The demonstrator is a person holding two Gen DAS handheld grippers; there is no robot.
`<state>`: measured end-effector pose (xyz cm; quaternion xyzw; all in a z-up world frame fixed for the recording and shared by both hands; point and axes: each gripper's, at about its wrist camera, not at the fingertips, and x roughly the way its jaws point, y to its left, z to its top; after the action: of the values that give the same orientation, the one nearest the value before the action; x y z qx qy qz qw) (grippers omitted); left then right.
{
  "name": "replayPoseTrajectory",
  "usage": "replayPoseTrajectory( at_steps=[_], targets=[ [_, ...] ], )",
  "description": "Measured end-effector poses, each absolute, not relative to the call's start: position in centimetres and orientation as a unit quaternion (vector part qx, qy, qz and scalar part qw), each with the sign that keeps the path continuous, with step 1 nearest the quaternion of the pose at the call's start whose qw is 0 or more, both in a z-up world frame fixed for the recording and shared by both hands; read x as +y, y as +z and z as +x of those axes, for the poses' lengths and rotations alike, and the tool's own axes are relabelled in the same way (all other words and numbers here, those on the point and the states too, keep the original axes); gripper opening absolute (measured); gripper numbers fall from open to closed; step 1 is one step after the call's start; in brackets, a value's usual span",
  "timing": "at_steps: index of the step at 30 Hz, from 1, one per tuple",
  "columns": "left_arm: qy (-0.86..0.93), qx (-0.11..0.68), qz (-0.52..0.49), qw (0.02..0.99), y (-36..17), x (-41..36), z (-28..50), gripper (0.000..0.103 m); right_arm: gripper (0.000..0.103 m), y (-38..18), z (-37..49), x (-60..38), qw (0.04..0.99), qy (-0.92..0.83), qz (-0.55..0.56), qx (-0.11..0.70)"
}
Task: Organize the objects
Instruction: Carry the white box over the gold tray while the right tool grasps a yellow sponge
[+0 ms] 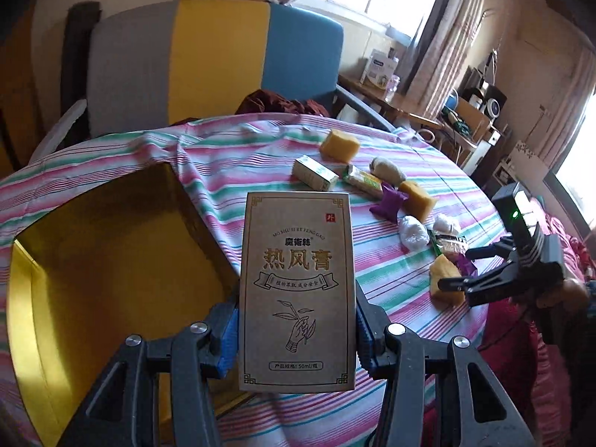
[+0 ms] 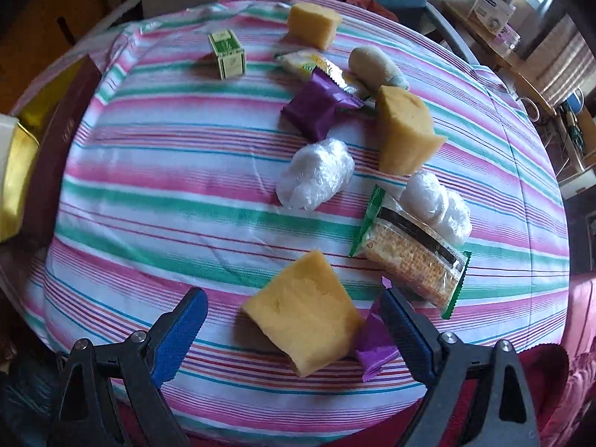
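- An open box (image 1: 111, 260) with a shiny gold lining sits at the left edge of the worktop (image 1: 231, 156), which is covered in a pink, green and white striped cloth.
- The left gripper (image 1: 296, 339) has its blue-padded fingers (image 1: 229, 339) clamped on both long sides of a tall tan carton (image 1: 296, 294) printed with Chinese characters; the carton stands upright, lifted above the cloth just right of the open box.
- Farther back, a small green-and-cream box (image 2: 227, 54) lies on its own, well apart from the other things.
- A loose cluster runs down the right half of the cloth: a yellow sponge (image 2: 313, 24) at the far end, then a yellow-green snack packet (image 2: 313, 61) beside a beige fuzzy lump (image 2: 374, 65), a purple wrapper (image 2: 316, 110) touching the packet, and a second sponge (image 2: 404, 132) just right of it.
- Nearer, a crumpled clear bag (image 2: 316, 173) lies beside two more white wrapped bundles (image 2: 437, 205) and a cracker pack (image 2: 413, 253) with green ends.
- The right gripper (image 2: 294, 320) hovers low with its fingers (image 2: 182, 331) spread wide on either side of a third sponge (image 2: 303, 324), not touching it; a second purple wrapper (image 2: 374, 346) lies against the right finger.
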<state>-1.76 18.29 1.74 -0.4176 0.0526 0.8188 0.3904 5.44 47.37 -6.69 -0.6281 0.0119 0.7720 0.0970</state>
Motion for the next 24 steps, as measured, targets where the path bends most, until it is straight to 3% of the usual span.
replayPoseTrajectory(
  at_steps=[2, 3, 4, 7, 18, 24],
  targets=[
    [0.824, 0.044, -0.416, 0.381, 1.9, 16.7, -2.0, 0.051, 0.09, -7.5, 5.3, 47.4, 0.096, 0.763, -0.64, 0.005],
    [0.828, 0.042, -0.416, 0.374, 2.0, 16.1, -2.1, 0.051, 0.072, -7.9, 5.2, 47.3, 0.099, 0.757, -0.646, -0.003],
    [0.831, 0.039, -0.416, 0.367, 2.0, 15.4, -2.3, 0.051, 0.065, -8.2, 5.1, 47.2, 0.1, 0.753, -0.65, -0.007],
    [0.842, 0.023, -0.423, 0.333, 1.5, 12.1, -3.3, 0.051, 0.057, -8.0, 4.8, 46.3, 0.106, 0.757, -0.644, -0.028],
    [0.869, -0.056, -0.454, 0.19, -0.7, 1.5, -6.9, 0.051, 0.055, -6.0, 1.9, 40.9, 0.037, 0.833, -0.549, 0.053],
    [0.874, -0.082, -0.458, 0.143, -0.7, -0.1, -10.7, 0.051, 0.055, -7.7, 0.8, 38.1, 0.02, 0.842, -0.539, 0.024]
  ],
)
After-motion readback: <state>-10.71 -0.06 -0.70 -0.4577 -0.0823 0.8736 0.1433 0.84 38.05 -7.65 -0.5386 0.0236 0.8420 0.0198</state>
